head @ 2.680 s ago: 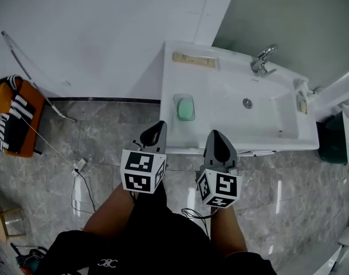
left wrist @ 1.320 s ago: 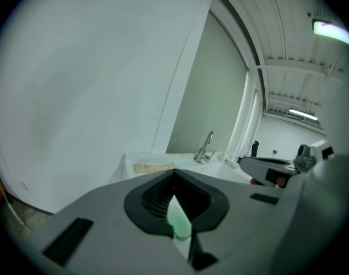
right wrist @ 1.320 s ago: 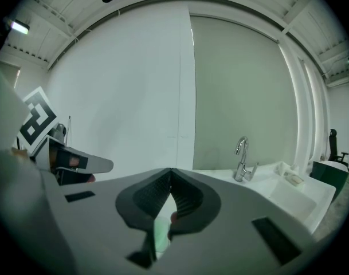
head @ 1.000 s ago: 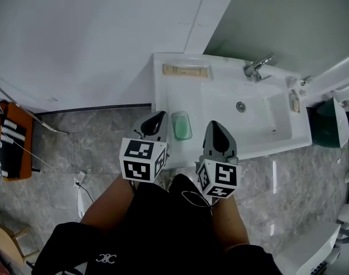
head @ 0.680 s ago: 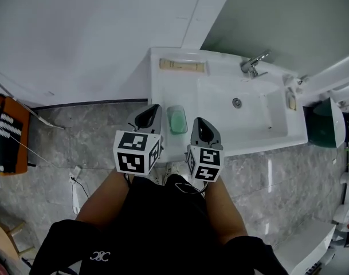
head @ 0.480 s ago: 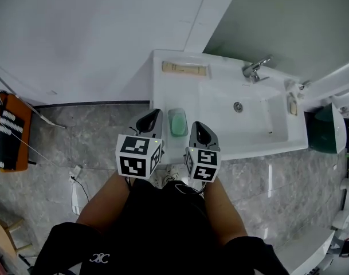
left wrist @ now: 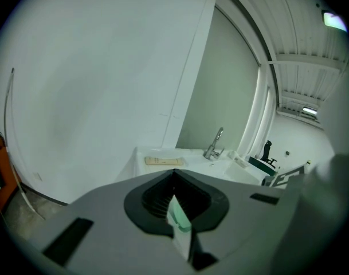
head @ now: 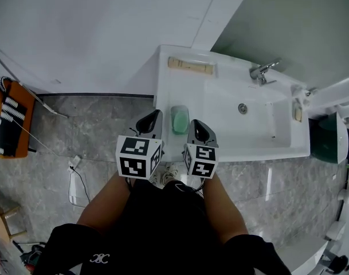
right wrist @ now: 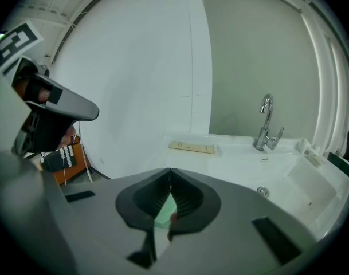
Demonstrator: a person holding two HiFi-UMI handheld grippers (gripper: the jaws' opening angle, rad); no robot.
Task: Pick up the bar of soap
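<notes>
The bar of soap (head: 180, 120) is pale green and lies in a clear dish on the left rim of the white sink (head: 220, 148). Both grippers hover at the sink's front edge with the soap between them. My left gripper (head: 150, 121) is just left of the soap, shut and empty. On the soap's right, my right gripper (head: 200, 130) is also shut and empty. The left gripper view shows its jaws (left wrist: 174, 175) meeting, with the soap (left wrist: 180, 219) glimpsed below them. In the right gripper view the jaws (right wrist: 171, 172) are together above the soap (right wrist: 160, 216).
A beige flat item (head: 190, 65) lies at the sink's back left corner. The faucet (head: 263, 71) and drain (head: 242, 108) are to the right. A dark green bin (head: 329, 137) stands right of the sink. An orange bag (head: 8, 118) and a cable (head: 77, 176) lie on the grey floor.
My right gripper has moved left, closer to the left gripper and the soap. The head view has shifted a little. Both grippers stay shut.
</notes>
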